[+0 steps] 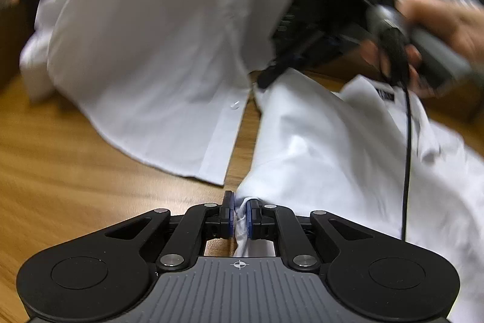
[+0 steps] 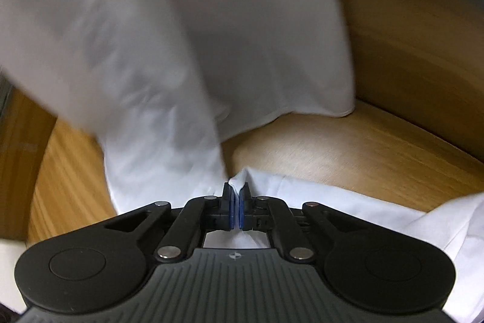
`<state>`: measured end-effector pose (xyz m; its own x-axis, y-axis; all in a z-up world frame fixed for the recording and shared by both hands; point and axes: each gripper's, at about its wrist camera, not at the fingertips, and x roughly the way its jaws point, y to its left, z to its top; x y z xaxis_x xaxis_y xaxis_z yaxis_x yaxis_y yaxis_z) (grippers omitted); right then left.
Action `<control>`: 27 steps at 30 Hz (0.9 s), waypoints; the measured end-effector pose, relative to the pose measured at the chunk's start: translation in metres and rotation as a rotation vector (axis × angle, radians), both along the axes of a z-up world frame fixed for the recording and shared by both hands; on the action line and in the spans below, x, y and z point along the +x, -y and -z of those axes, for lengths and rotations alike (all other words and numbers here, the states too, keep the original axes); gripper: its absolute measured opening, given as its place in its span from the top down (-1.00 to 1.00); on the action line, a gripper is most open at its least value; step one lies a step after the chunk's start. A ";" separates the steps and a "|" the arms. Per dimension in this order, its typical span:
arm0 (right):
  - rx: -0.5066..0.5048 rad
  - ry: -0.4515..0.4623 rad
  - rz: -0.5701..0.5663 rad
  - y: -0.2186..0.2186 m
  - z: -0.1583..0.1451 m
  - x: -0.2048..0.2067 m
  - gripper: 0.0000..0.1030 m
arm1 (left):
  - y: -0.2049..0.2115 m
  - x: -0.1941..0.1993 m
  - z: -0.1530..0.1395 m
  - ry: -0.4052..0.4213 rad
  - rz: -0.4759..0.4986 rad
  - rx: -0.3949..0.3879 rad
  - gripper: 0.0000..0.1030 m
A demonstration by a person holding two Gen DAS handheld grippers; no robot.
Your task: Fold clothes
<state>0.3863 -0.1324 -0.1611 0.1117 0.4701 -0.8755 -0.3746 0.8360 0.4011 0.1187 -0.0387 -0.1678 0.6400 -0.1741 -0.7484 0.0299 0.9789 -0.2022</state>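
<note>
One white shirt (image 1: 317,141), open down the front, so that two front panels show in the left wrist view; the same single shirt (image 2: 169,56) fills the right wrist view. One button (image 1: 234,105) can be made out on the left panel's placket; any others are lost to blur. One dark neck label (image 1: 385,94) at the collar. Two claws in all: my left claw (image 1: 240,215), with two blue pads nipping one fold of cloth, and my right claw (image 2: 237,209), likewise two blue pads on one fold. One hand (image 1: 444,29) visible, gripping the right tool. One black cable (image 1: 407,159). One wooden worktop (image 1: 75,159).
</note>
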 end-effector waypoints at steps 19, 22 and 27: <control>0.001 0.324 -0.021 0.073 -0.093 -0.079 0.04 | -0.058 0.014 -0.015 -0.120 0.159 -0.179 0.06; -0.019 0.341 0.041 0.116 -0.112 -0.110 -0.12 | -0.058 0.004 -0.033 -0.077 0.209 -0.162 -0.15; -0.076 0.326 0.214 0.188 -0.116 -0.179 -0.23 | -0.045 0.002 -0.056 0.002 0.253 -0.153 -0.15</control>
